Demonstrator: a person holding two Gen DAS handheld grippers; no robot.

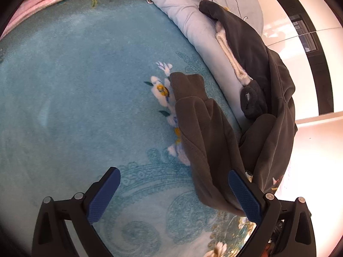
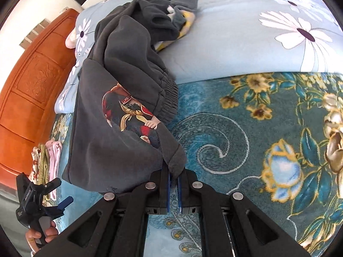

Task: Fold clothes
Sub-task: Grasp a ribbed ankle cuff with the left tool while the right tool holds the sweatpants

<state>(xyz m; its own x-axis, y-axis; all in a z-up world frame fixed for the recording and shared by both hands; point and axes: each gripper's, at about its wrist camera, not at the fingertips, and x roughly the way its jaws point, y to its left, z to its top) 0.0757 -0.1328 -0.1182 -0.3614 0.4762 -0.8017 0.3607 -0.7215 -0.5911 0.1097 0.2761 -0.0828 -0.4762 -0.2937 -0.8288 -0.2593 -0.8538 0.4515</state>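
Right wrist view: right gripper (image 2: 174,176), jaws clamped on a corner of the dark grey sweatshirt (image 2: 111,150), heaped on the teal floral blanket (image 2: 246,128). Left gripper (image 1: 173,194) jaws apart, empty; advise pinching the cuffed sleeve (image 1: 201,124) before spreading flat

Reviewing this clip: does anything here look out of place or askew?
Only the dark grey sweatshirt: it lies crumpled, half draped over the pale blue duvet, printed front creased. The right gripper pinches one corner; the left gripper is open.

Bright daylight, blown-out glare at right, heavy fisheye curvature, dark vignetted corners
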